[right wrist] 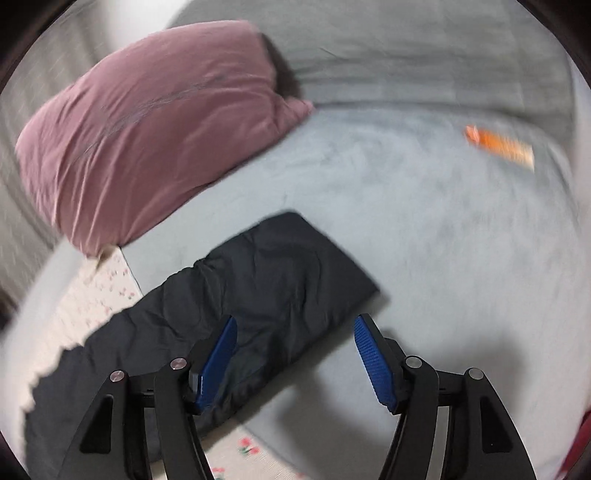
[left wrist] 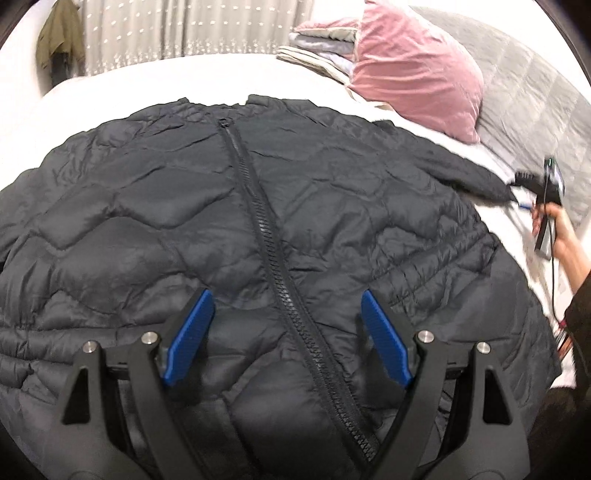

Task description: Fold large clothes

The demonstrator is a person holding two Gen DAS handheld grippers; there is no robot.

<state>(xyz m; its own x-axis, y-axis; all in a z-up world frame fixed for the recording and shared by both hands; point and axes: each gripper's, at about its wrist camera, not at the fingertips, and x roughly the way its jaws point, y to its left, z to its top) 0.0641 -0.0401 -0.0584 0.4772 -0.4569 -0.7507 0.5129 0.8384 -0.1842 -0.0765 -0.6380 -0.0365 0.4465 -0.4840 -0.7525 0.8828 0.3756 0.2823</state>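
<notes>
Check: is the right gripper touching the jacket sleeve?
Cannot tell. In the right wrist view the right gripper stands open above the sleeve end, but motion blur hides any gap or contact.

**A bedroom in soft, even light**

A bed (left wrist: 122,88) with a white cover fills most of the left wrist view. At one o'clock a pink pillow (left wrist: 413,70) leans against a grey quilted headboard (left wrist: 535,92). Just beside the pillow, at twelve o'clock, lies a stack of folded linen (left wrist: 317,48). Behind the bed hangs a pale curtain (left wrist: 177,26) with small light dots. At eleven o'clock an olive garment (left wrist: 59,37) hangs against the white wall. In the right wrist view, which is blurred, a grey-blue blanket (right wrist: 424,221) covers the bed, with a floral sheet (right wrist: 107,280) showing at eight o'clock. An orange object (right wrist: 498,146) lies at two o'clock; what it is cannot be told.
</notes>
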